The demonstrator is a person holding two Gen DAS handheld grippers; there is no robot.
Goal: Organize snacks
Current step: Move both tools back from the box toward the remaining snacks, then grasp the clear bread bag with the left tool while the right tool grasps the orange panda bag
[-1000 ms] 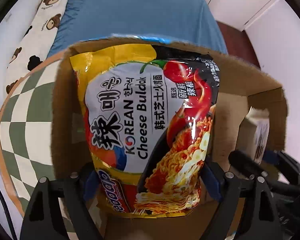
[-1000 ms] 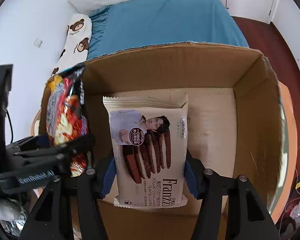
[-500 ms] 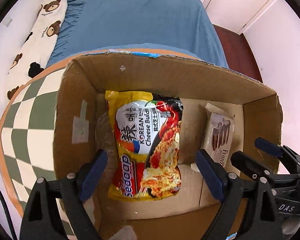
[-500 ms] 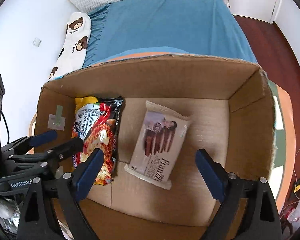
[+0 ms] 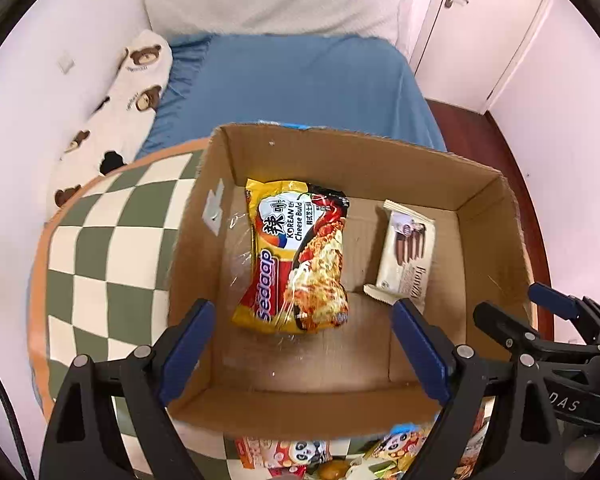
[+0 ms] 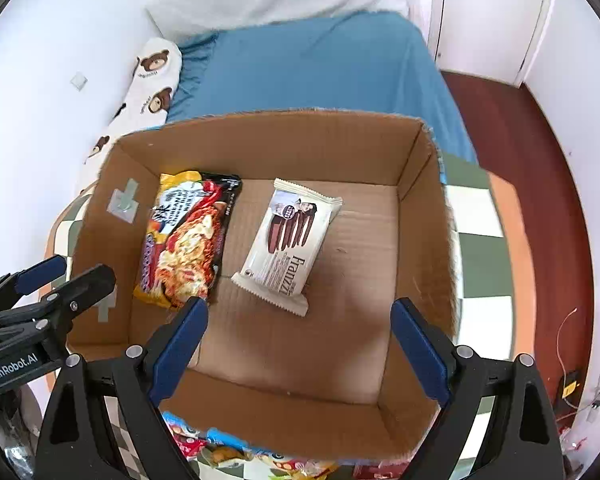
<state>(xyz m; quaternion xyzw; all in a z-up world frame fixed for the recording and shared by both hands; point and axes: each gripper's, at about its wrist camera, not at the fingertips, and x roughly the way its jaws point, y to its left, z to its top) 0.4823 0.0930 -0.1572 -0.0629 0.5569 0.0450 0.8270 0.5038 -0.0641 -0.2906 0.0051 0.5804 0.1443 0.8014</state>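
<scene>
An open cardboard box (image 5: 340,148) (image 6: 268,128) stands on a checked table. A yellow and black noodle packet (image 5: 296,256) (image 6: 188,240) lies flat at the box's left. A white cookie packet (image 5: 406,252) (image 6: 288,240) lies flat to its right, apart from it. My left gripper (image 5: 304,352) is open and empty above the box's near edge. My right gripper (image 6: 300,356) is open and empty above the same edge. Each gripper shows at the side of the other's view, the right one (image 5: 556,328) and the left one (image 6: 48,284).
The green and white checked table (image 5: 100,264) has an orange rim. More snack packets (image 5: 300,454) (image 6: 228,452) lie on it in front of the box. A blue bed (image 5: 292,80) with a bear pillow (image 5: 128,96) lies behind; red-brown floor (image 6: 540,184) is at right.
Both grippers opened and let go of their packets, which now lie flat in the box. Both grippers have pulled back and up, away from the box.
</scene>
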